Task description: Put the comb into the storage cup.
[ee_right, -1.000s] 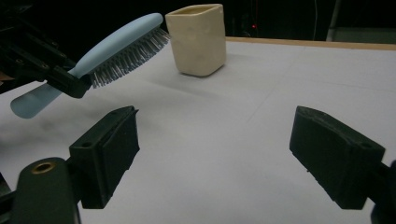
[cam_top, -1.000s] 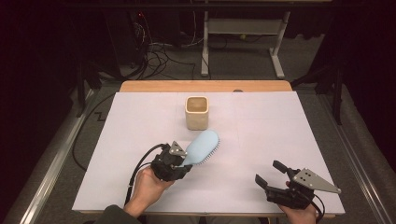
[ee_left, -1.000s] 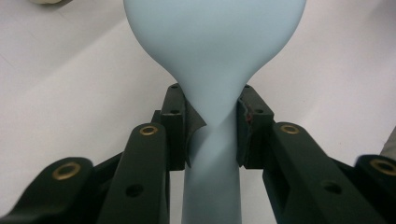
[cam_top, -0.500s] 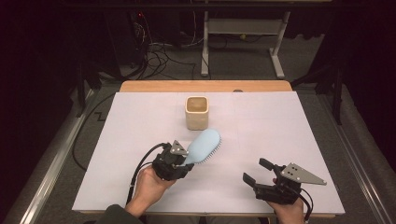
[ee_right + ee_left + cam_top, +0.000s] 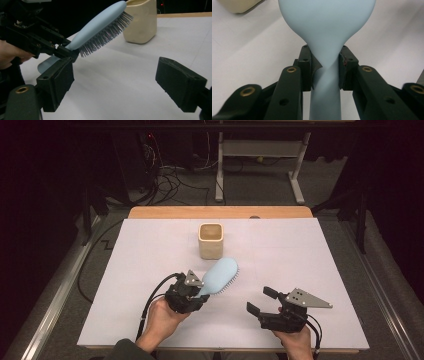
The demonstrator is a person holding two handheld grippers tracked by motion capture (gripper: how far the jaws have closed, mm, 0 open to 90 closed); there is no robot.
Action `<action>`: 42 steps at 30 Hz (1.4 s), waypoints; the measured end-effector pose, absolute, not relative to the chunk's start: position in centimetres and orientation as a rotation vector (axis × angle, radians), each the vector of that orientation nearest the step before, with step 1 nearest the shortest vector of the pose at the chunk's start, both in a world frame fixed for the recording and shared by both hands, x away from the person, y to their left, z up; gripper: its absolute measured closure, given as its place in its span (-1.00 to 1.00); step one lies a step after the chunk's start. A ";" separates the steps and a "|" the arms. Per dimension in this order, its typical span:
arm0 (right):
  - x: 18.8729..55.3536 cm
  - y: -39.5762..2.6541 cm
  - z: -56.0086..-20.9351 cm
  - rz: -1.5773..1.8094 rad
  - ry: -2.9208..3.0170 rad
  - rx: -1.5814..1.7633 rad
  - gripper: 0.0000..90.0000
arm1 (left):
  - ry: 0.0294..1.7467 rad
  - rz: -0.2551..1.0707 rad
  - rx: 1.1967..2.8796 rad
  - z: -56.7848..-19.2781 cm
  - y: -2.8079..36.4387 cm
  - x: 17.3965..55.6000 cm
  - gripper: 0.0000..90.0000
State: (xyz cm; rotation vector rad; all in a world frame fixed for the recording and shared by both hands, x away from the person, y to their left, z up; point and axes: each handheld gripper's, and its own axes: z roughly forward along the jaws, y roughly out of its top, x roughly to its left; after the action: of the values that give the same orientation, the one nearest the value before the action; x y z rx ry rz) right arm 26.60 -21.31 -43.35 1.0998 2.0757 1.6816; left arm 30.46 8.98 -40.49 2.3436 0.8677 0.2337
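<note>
Your left claw [image 5: 200, 289] is where it was a second ago, clamped on the neck of the blue hairbrush [image 5: 221, 275], held above the surface [image 5: 125, 270] just short of the cream cup [image 5: 210, 240]. Your right claw [image 5: 261, 301], jaws wide and empty, has slid left toward the brush, likely for a handover.

Pale blue hairbrush [image 5: 221, 275], cream cup [image 5: 210, 240], black claws

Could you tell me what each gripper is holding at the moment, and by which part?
The left gripper clamps the light blue hairbrush at the neck, where handle meets head. The right gripper is open and holds nothing.
</note>
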 end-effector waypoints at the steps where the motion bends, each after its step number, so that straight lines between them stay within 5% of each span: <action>1: 26.8 -21.2 -43.2 1.688 2.074 1.102 -0.66 | 0.866 0.234 2.344 -40.5 8.9 30.5 0.54; 42: 31.0 -15.5 -43.4 1.691 2.233 1.242 -0.67 | 0.806 0.258 2.340 -40.6 6.9 30.0 0.54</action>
State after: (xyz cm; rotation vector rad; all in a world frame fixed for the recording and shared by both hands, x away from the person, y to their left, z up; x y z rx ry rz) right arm 30.96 -15.48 -43.40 1.2418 2.2334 1.6912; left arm 30.02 6.92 -40.56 2.3400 0.8061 0.2583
